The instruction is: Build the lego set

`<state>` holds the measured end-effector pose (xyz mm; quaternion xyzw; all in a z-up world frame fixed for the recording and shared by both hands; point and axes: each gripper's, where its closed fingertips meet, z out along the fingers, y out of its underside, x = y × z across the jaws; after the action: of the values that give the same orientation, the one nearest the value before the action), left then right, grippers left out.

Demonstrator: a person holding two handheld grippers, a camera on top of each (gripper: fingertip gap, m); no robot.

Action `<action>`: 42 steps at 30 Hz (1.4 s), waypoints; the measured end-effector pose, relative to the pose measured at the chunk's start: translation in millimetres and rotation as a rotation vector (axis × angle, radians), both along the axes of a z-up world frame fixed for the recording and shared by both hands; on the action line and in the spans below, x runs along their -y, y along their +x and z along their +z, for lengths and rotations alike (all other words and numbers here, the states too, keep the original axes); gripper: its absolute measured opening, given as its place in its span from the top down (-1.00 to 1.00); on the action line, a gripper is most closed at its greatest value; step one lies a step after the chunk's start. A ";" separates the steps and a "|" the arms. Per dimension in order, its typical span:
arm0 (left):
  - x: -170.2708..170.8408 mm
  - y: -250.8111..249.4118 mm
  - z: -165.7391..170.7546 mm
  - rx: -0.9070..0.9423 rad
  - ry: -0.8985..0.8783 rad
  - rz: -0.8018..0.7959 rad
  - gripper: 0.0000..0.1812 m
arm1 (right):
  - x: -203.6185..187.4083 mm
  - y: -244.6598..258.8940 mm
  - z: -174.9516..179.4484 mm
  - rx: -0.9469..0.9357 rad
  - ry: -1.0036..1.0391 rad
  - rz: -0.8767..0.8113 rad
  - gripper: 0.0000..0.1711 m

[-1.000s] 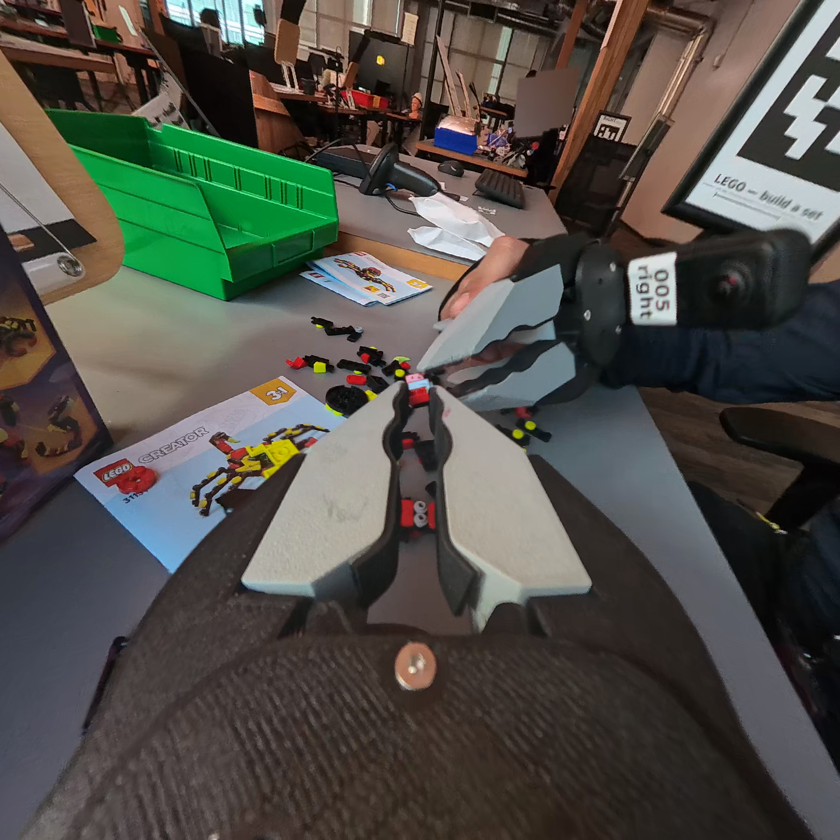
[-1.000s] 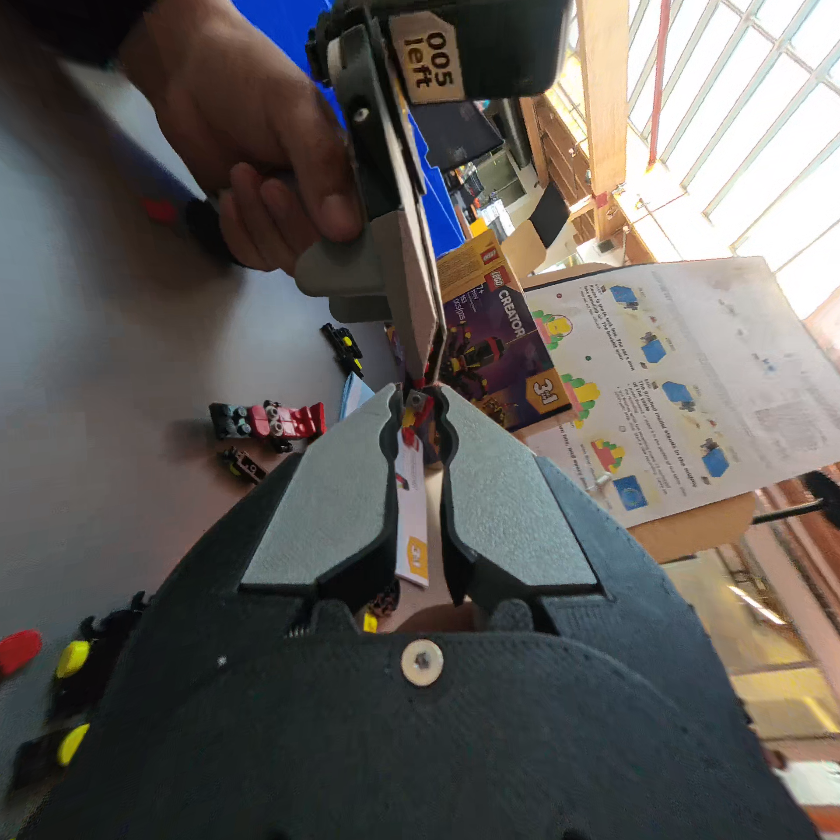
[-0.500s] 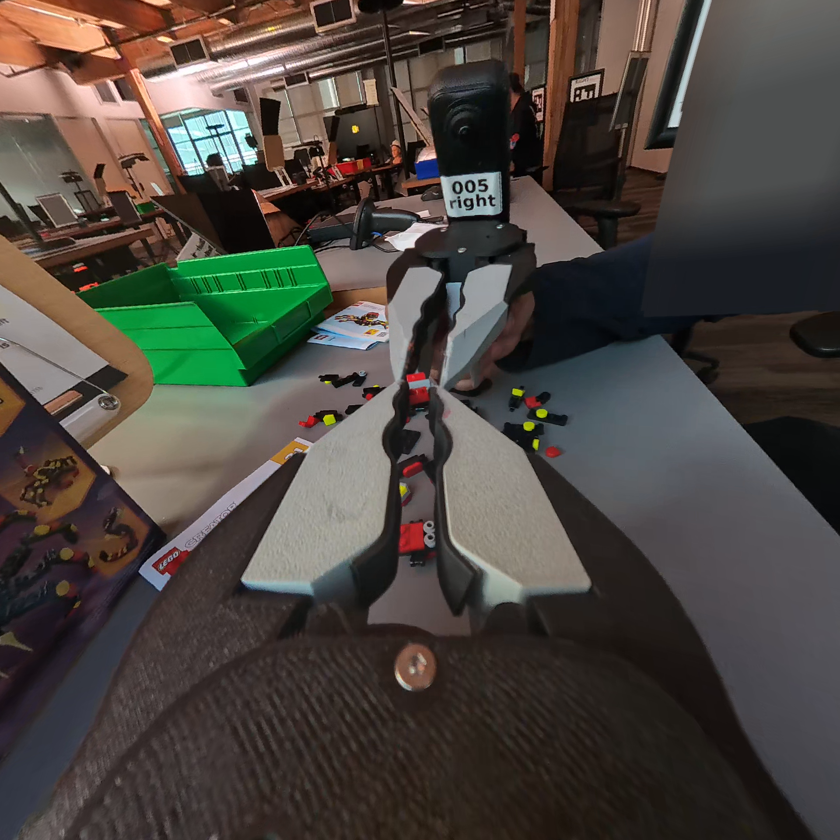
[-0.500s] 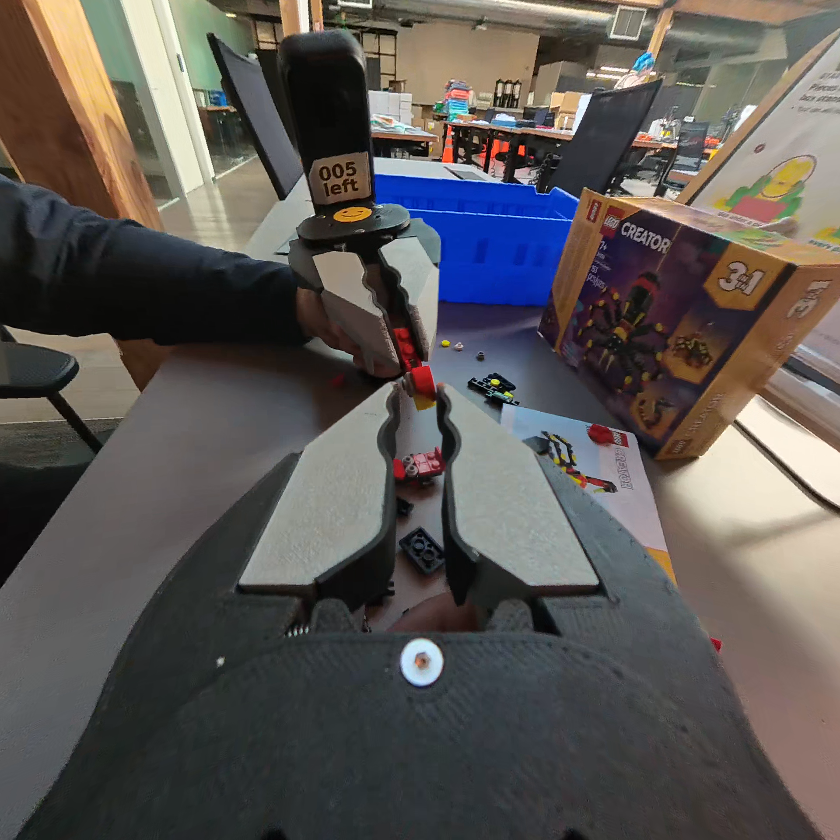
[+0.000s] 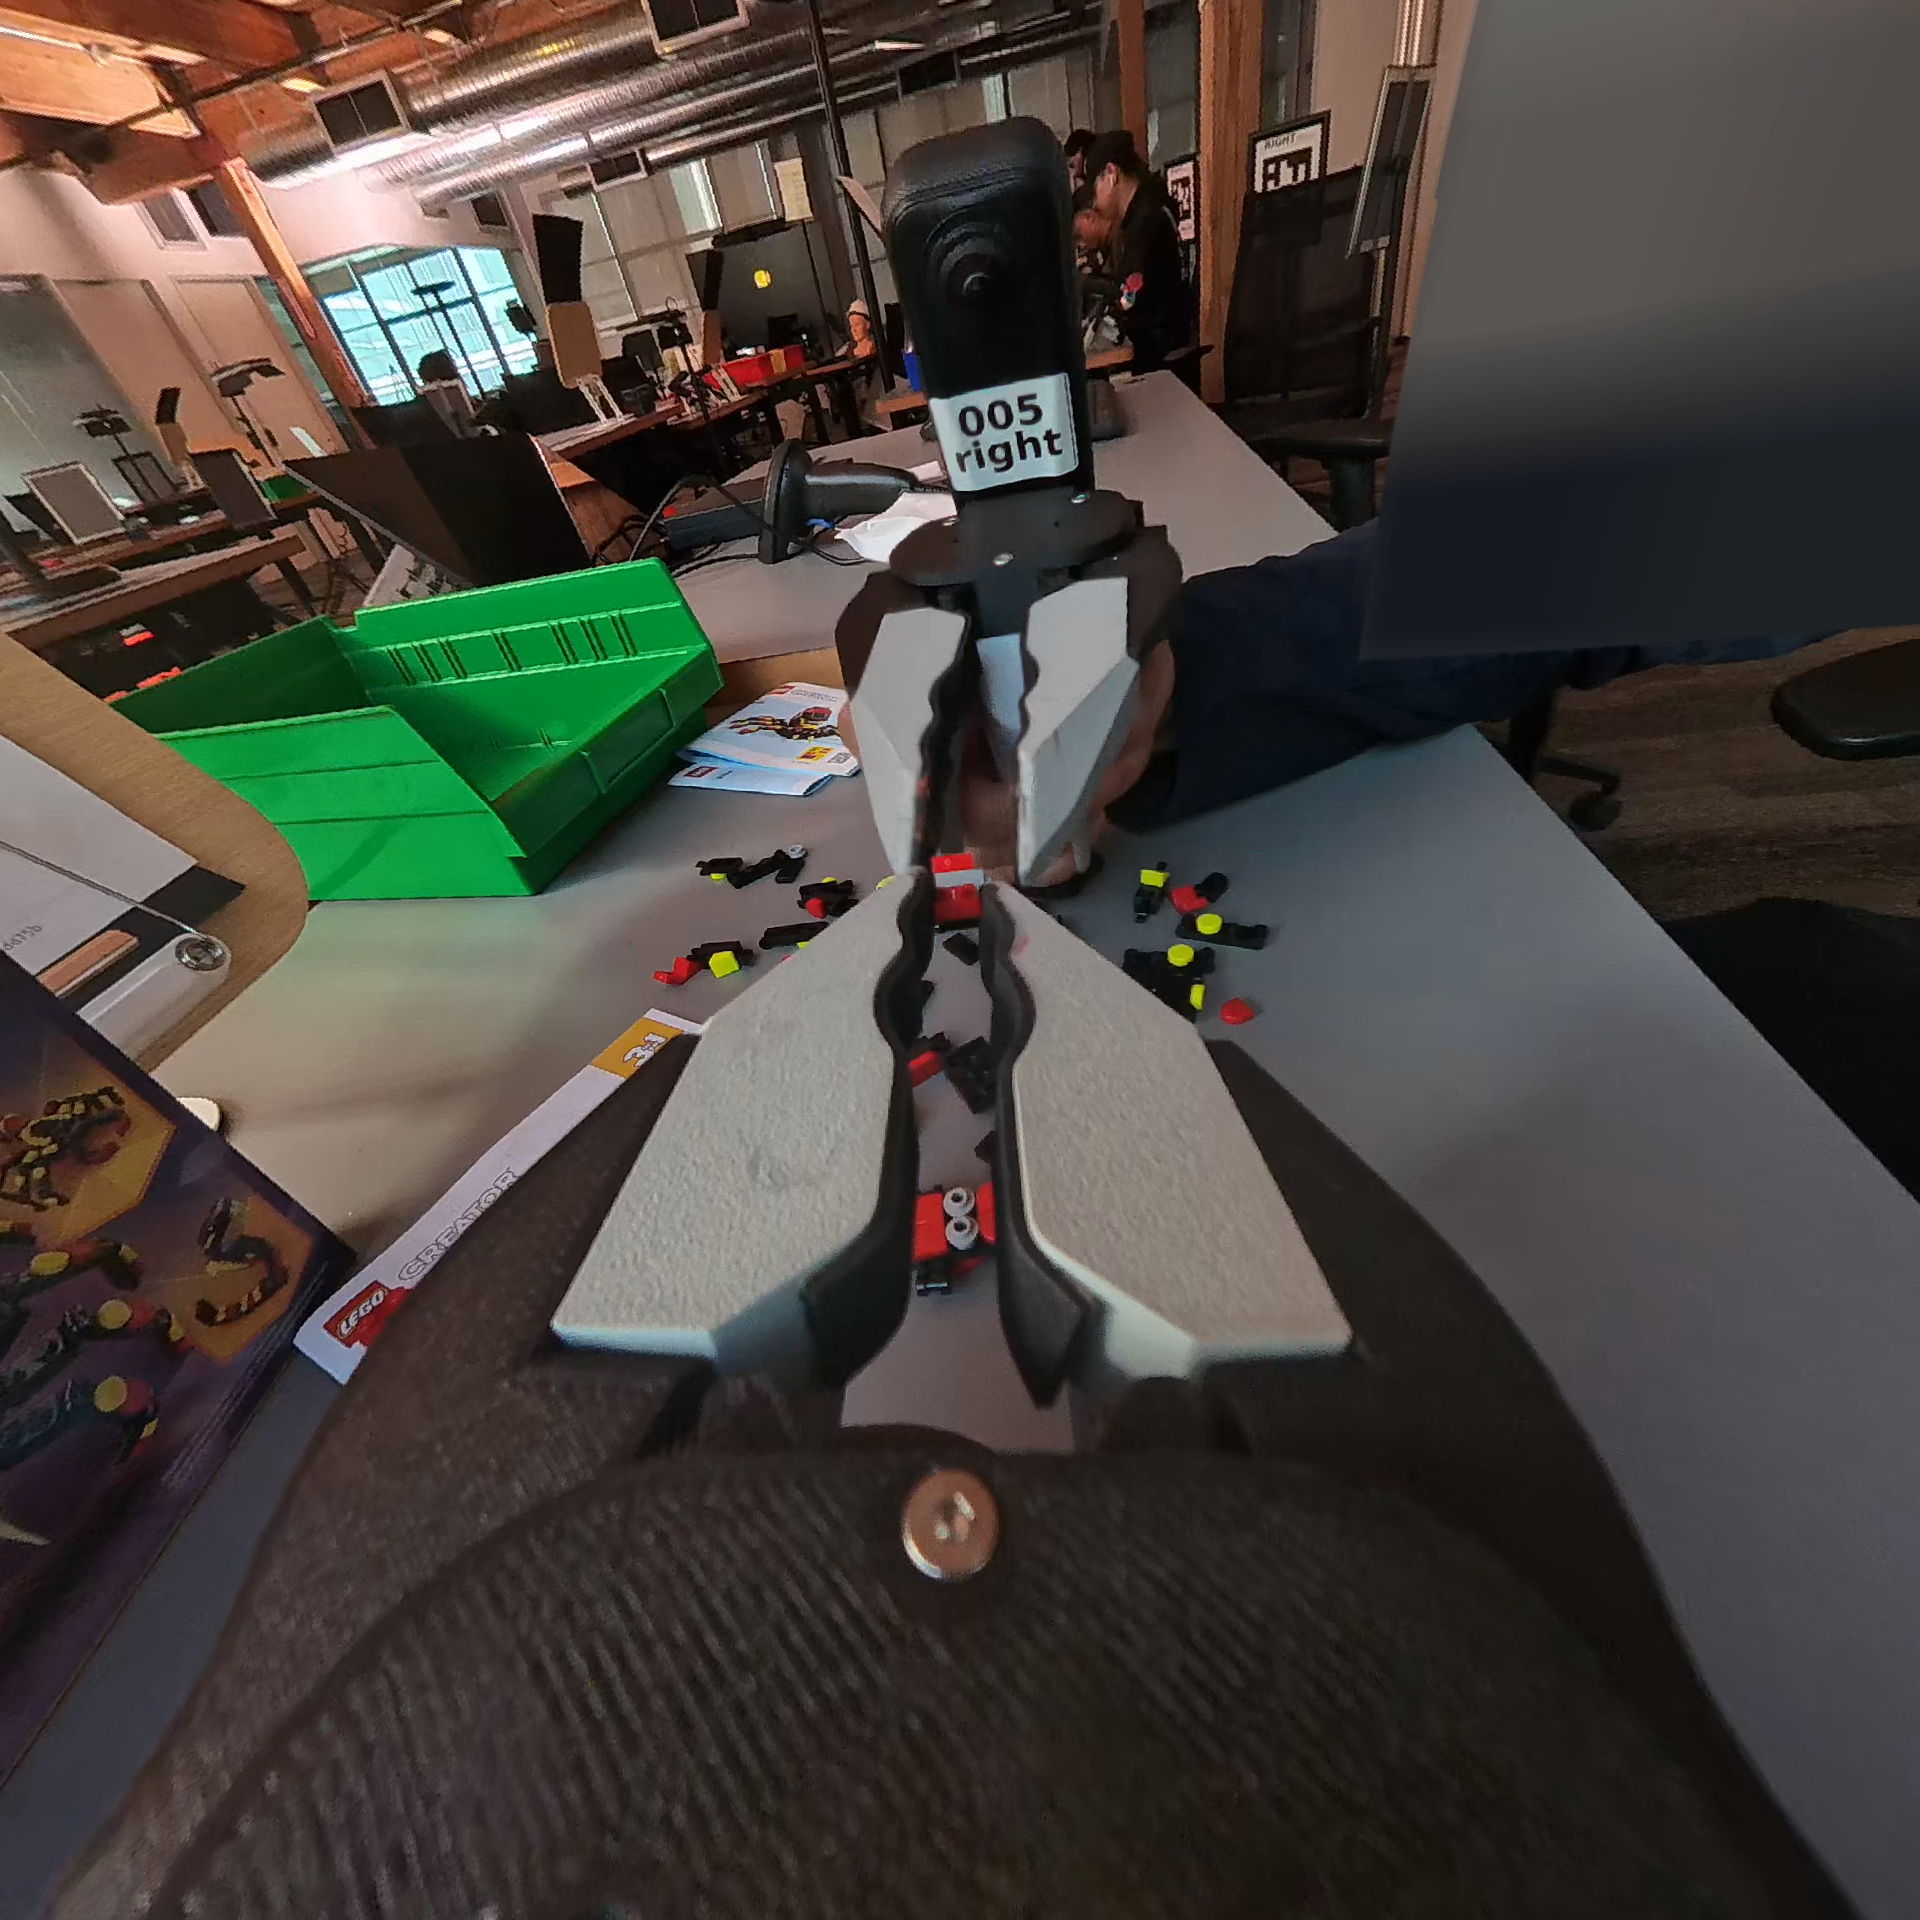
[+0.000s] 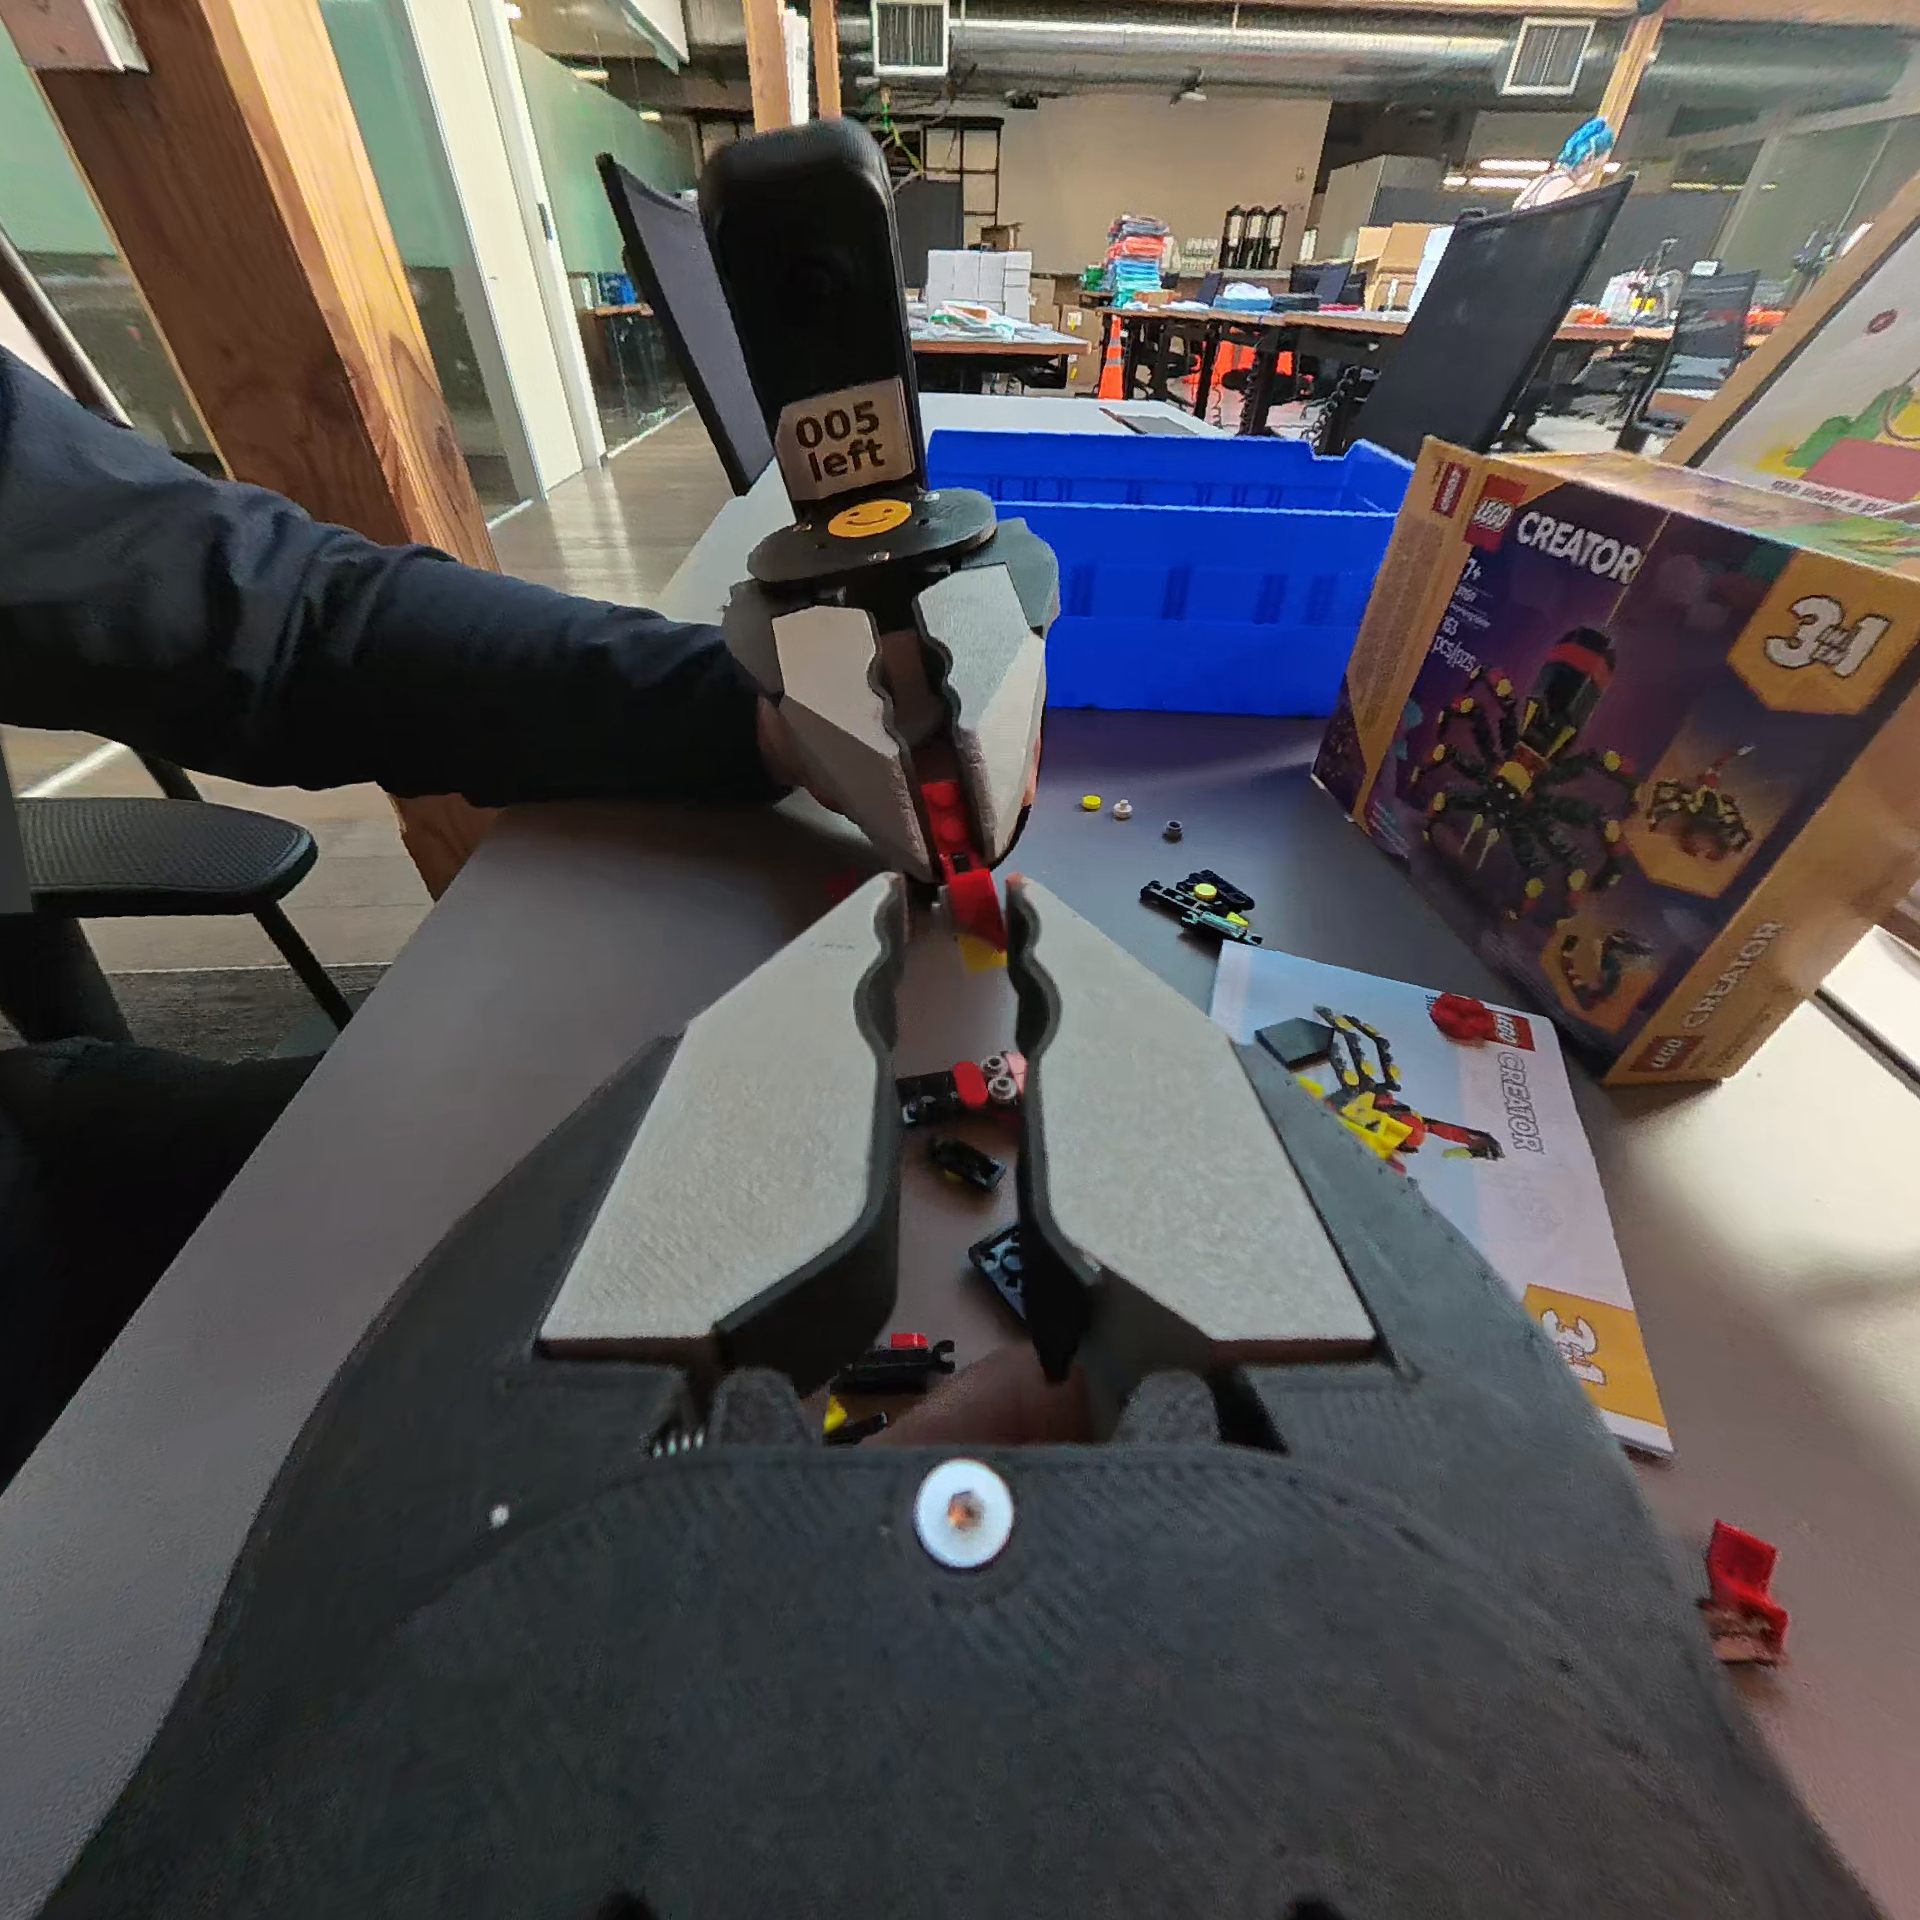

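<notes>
right gripper (image 6: 954, 896) has let go; red piece (image 5: 956, 891) stays left.

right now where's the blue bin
In the right wrist view the blue bin sits at the far end of the table, behind the left gripper and left of the lego box.

Hidden and cut-off parts around the table

The instruction booklet (image 5: 457, 1236) runs under the left gripper's body, so only a strip shows; the box (image 5: 114, 1236) is cut by the left edge. A grey patch covers the top right corner of the left wrist view. In the right wrist view, the small pieces (image 6: 1122, 808) beyond the red brick assembly (image 6: 961, 868) are too small to identify.
</notes>
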<state>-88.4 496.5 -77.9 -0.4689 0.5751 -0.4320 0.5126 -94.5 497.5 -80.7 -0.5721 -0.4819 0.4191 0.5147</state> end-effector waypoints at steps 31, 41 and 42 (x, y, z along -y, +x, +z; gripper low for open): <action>-42.4 -20.2 -69.6 -0.401 -0.672 0.228 0.82 | -40.5 17.5 -18.2 0.245 0.343 -0.286 0.90; -47.4 -18.3 -50.8 -0.293 -0.573 0.233 0.75 | -27.6 12.0 -14.6 0.172 0.281 -0.188 0.89; -43.6 -15.3 -49.0 -0.285 -0.572 0.214 0.75 | -24.3 10.2 -10.9 0.145 0.295 -0.177 0.91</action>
<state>-103.7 540.1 -126.9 -0.7070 0.4440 -0.4498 0.3173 -84.2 521.8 -91.6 -0.5594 -0.5217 0.2546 0.5917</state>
